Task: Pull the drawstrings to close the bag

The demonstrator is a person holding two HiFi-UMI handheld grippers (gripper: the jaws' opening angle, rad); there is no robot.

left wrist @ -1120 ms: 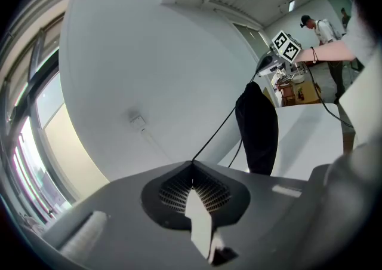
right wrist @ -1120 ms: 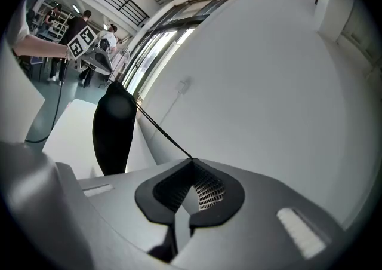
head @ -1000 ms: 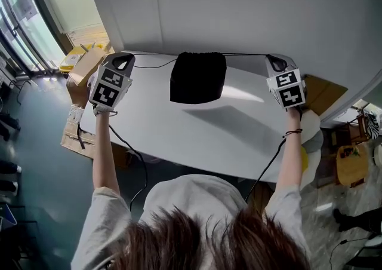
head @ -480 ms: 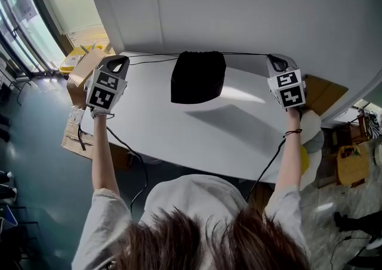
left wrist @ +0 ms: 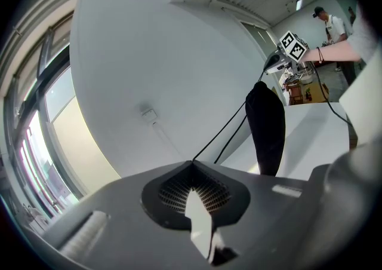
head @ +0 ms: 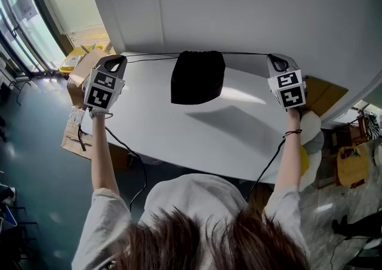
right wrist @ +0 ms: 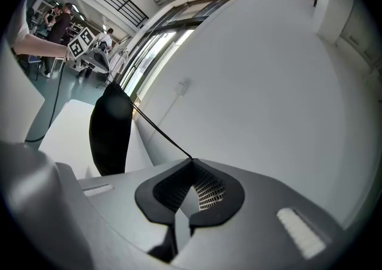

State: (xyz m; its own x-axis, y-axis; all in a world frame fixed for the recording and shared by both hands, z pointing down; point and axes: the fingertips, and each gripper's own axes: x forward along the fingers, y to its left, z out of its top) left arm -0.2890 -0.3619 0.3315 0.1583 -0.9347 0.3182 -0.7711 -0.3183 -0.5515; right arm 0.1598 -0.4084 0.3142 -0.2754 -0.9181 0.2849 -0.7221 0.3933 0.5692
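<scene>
A black drawstring bag [head: 198, 77] hangs just above the far edge of the white table [head: 197, 131], its gathered mouth up by the wall. Thin black drawstrings run sideways from the mouth, one pair left [head: 149, 57] and one right [head: 245, 54]. My left gripper [head: 122, 58] is shut on the left strings, which enter its tips [left wrist: 192, 161] in the left gripper view. My right gripper [head: 271, 57] is shut on the right string, which meets its tips [right wrist: 192, 159]. Both strings look taut. Each gripper view shows the bag [left wrist: 267, 128] [right wrist: 110, 131] from the side.
A grey wall [head: 239, 6] stands right behind the table. Cardboard boxes [head: 83, 66] sit on the floor off the table's left end, below a window. More clutter [head: 349, 164] lies on the floor at the right. Cables [head: 128, 149] hang from both grippers.
My left gripper has moved a little to the left, and the slack in the left drawstrings has straightened. The right gripper and the bag have stayed put.
</scene>
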